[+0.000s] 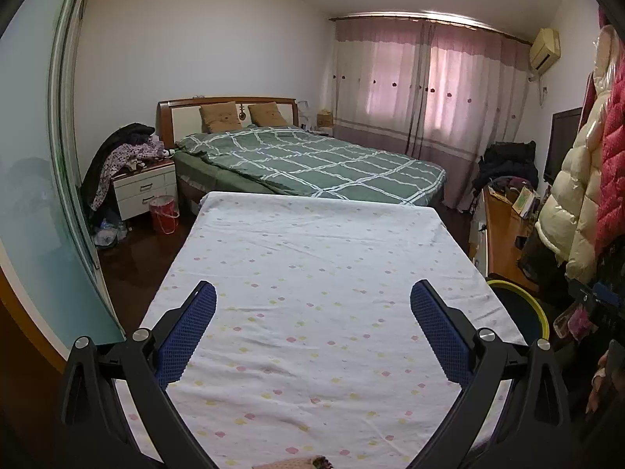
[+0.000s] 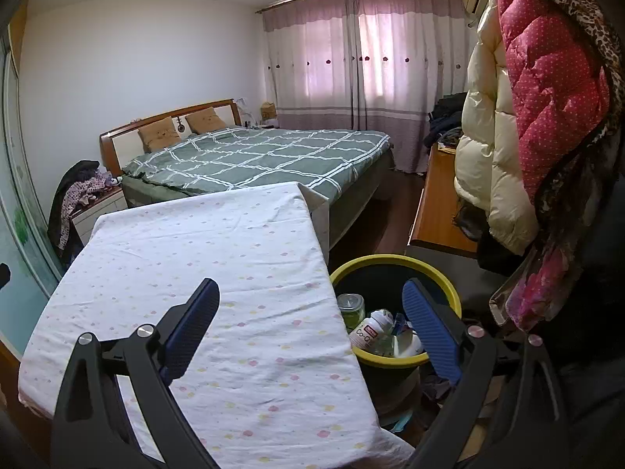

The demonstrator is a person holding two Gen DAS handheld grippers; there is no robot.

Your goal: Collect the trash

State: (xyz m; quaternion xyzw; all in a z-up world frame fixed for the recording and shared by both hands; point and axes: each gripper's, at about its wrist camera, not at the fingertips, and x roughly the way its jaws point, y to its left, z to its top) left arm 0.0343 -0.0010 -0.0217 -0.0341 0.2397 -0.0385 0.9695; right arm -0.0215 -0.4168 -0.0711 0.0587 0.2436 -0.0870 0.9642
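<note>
Left tool (image 1: 312, 305) hangs wide open over the desk (image 1: 312, 258), blue pads spread far apart, nothing between them. Under it only the white cloth with its small pink and yellow dots, a few soft creases running across. The cloth's far edge meets the foot of the bed (image 1: 312, 164), and on the left the desk edge drops to dark floor beside a frosted sliding door (image 1: 35, 195), an open strip of floor between them.

Right tool (image 2: 310, 305) is open just as wide, and empty too. Its left pad sits over the cloth, its right pad over the yellow-rimmed bin (image 2: 343, 269), so it straddles the desk's right edge. The bin stands just beside that edge, below the desk top, and there is the trash: a green jar (image 2: 351, 306), a white bottle (image 2: 371, 330) with a red label, and some crumpled wrappers (image 2: 402, 336), all down inside.

The right view looks straight into the bin; the left view gets only a slice of its yellow rim at the desk's right side, contents hidden. At the bottom edge of the left view a small pinkish, dark-patterned thing (image 1: 304, 463) lies on the cloth, too cropped to identify.

Further out: green checked quilt, two brown pillows, a white nightstand (image 1: 144, 187) heaped with clothes, a red basket (image 1: 164, 215) on the floor beside it, pink curtains (image 1: 429, 90), and puffy coats (image 2: 527, 97) hanging close on the right.
</note>
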